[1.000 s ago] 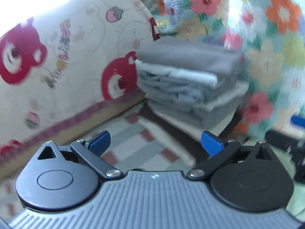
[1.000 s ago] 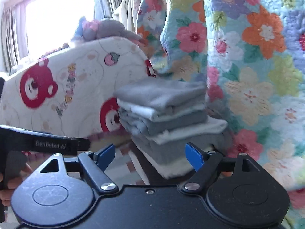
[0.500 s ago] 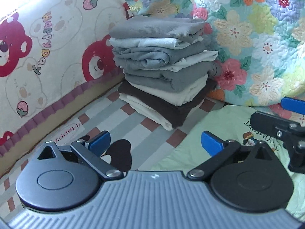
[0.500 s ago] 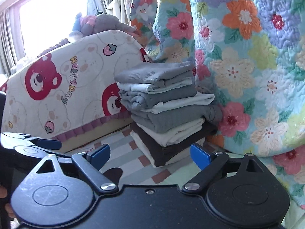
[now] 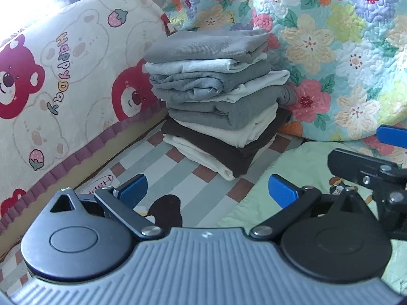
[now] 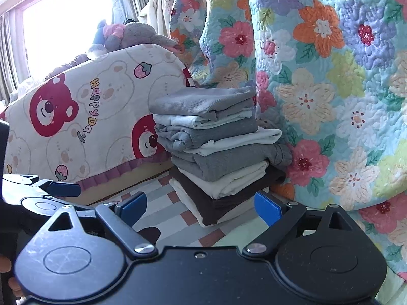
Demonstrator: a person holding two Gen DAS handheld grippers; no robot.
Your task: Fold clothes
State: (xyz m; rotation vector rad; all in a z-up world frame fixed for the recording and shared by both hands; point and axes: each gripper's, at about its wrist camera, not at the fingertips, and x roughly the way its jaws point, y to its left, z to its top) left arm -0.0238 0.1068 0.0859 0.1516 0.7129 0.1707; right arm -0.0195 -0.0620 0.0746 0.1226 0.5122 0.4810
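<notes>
Stack of soft folded clothes (image 5: 216,96) beyond both grippers' spread, empty blue fingers (image 5: 133,186).

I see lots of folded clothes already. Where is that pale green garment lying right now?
In the left wrist view, the pale green garment lies flat at lower right on the striped sheet, just right of the stack of folded clothes, below the floral quilt.

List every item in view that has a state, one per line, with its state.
left tool: open, nothing between its fingers.
right tool: open wide, empty, its jaws have just been opening.
stack of clothes: folded, piled upright on the striped sheet.
pale green garment: lying flat, not yet folded.
floral quilt: hanging behind the stack.
bear blanket: draped beside the stack.
</notes>
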